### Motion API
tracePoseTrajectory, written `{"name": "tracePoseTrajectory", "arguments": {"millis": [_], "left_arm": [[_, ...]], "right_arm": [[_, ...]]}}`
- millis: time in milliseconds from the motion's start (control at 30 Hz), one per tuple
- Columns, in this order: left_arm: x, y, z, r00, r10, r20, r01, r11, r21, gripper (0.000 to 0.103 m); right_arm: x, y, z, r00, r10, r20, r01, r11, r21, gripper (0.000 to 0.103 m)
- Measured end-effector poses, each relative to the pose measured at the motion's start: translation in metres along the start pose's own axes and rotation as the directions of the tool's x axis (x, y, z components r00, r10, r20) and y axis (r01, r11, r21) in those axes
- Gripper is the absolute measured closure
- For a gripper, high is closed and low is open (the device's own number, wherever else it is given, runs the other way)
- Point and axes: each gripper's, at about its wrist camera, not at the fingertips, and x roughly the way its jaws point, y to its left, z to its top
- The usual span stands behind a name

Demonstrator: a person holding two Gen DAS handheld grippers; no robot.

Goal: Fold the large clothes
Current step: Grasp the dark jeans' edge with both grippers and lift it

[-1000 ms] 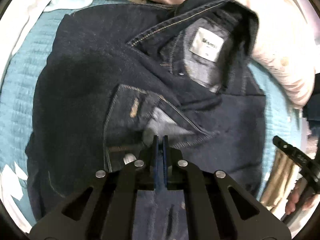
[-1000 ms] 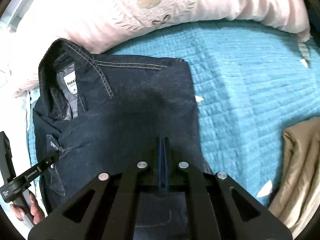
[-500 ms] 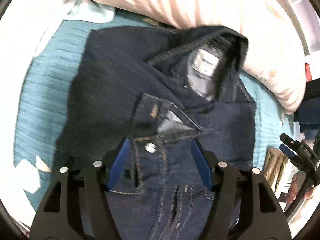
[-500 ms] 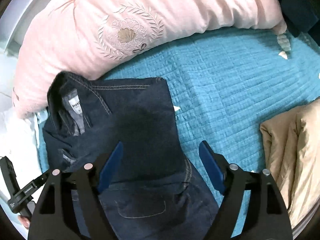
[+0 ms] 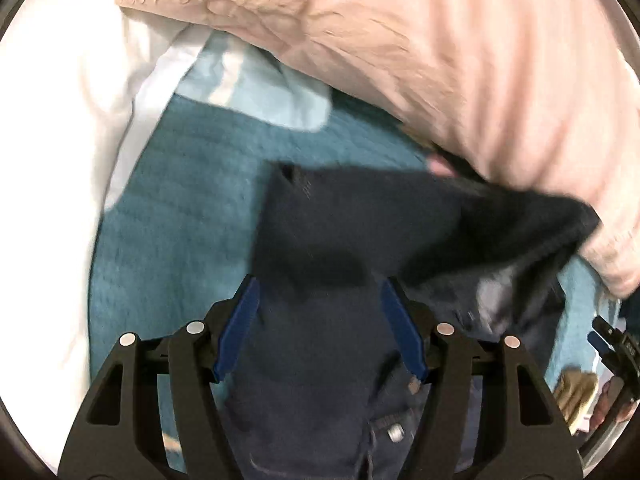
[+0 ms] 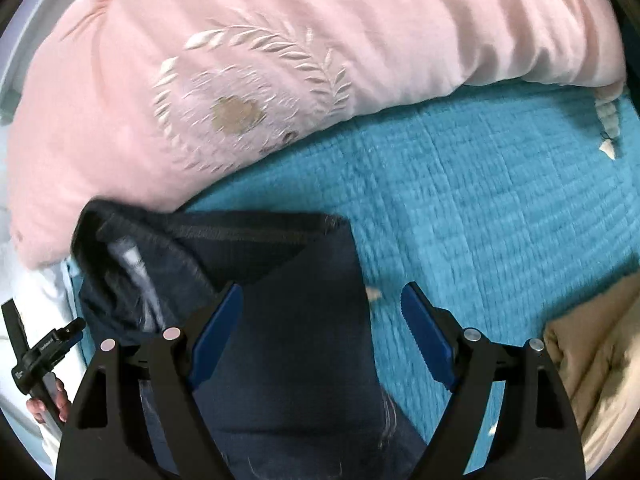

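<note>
Dark blue denim jeans (image 5: 340,240) lie folded on the teal quilt (image 5: 180,220), their waistband end against the pink pillow (image 5: 440,60). My left gripper (image 5: 318,282) hangs open over the jeans' left edge, and its blue pads press on nothing. In the right wrist view the jeans (image 6: 300,340) run from the pillow down under my right gripper (image 6: 320,288). Its jaws are opening, with the jeans' right edge and bare quilt below them and nothing gripped. The picture is blurred by motion.
A white sheet (image 5: 80,100) and a pale blue cloth (image 5: 260,92) lie left of the jeans. A tan garment (image 6: 600,340) is heaped at the right on the quilt (image 6: 480,200). The embroidered pillow (image 6: 280,60) fills the far side. A hand (image 6: 48,404) shows at the left edge.
Both grippers were shut on the denim a second ago; both have opened and let it go. The left view has slid to the jeans' left edge, and the pillow looms nearer in the right view.
</note>
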Motion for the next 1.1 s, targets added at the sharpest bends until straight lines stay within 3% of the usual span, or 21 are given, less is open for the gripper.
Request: {"name": "tracePoseTrajectory", "arguments": {"millis": [233, 300, 433, 500, 533, 567, 667, 767, 967, 1100], "left_arm": [[0.039, 0.021, 0.034, 0.999, 0.01, -0.05, -0.012, 0.998, -0.058, 0.036], [0.043, 0.024, 0.038, 0.999, -0.005, -0.044, 0.001, 0.997, -0.072, 0.033], [0.043, 0.026, 0.042, 1.0, -0.017, -0.022, 0.015, 0.998, -0.056, 0.031], [0.042, 0.023, 0.042, 1.0, -0.025, -0.009, 0.024, 0.999, -0.033, 0.043], [0.041, 0.023, 0.039, 1.0, -0.021, -0.007, 0.021, 1.0, -0.014, 0.054], [0.039, 0.019, 0.038, 0.999, -0.035, -0.01, 0.035, 0.999, 0.018, 0.076], [0.034, 0.011, 0.034, 1.0, 0.006, 0.004, -0.006, 0.998, 0.06, 0.085], [0.029, 0.007, 0.03, 1.0, 0.028, 0.015, -0.029, 0.996, 0.083, 0.089], [0.0, 0.01, 0.024, 1.0, -0.007, 0.029, 0.005, 0.997, 0.077, 0.09], [-0.019, 0.005, 0.017, 0.998, 0.017, 0.06, -0.022, 0.996, 0.092, 0.09]], "right_arm": [[0.054, 0.006, 0.03, 0.997, -0.019, -0.076, 0.017, 0.999, -0.027, 0.035], [0.069, 0.004, 0.033, 0.995, -0.015, -0.103, 0.013, 1.0, -0.015, 0.045], [0.089, 0.001, 0.035, 0.991, -0.005, -0.132, 0.006, 1.0, 0.005, 0.048], [0.088, -0.003, 0.035, 0.991, 0.0, -0.134, 0.004, 0.999, 0.032, 0.06], [0.087, -0.004, 0.036, 0.991, -0.01, -0.137, 0.014, 0.999, 0.029, 0.073], [0.085, -0.006, 0.036, 0.99, -0.027, -0.141, 0.03, 0.999, 0.021, 0.077], [0.075, -0.018, 0.036, 0.989, 0.014, -0.15, -0.007, 0.999, 0.05, 0.091], [0.066, -0.024, 0.034, 0.99, 0.044, -0.137, -0.035, 0.997, 0.068, 0.092], [0.038, -0.019, 0.02, 0.996, 0.028, -0.085, -0.025, 0.999, 0.033, 0.094], [0.019, -0.017, 0.018, 0.997, 0.046, -0.068, -0.044, 0.999, 0.029, 0.096]]}}
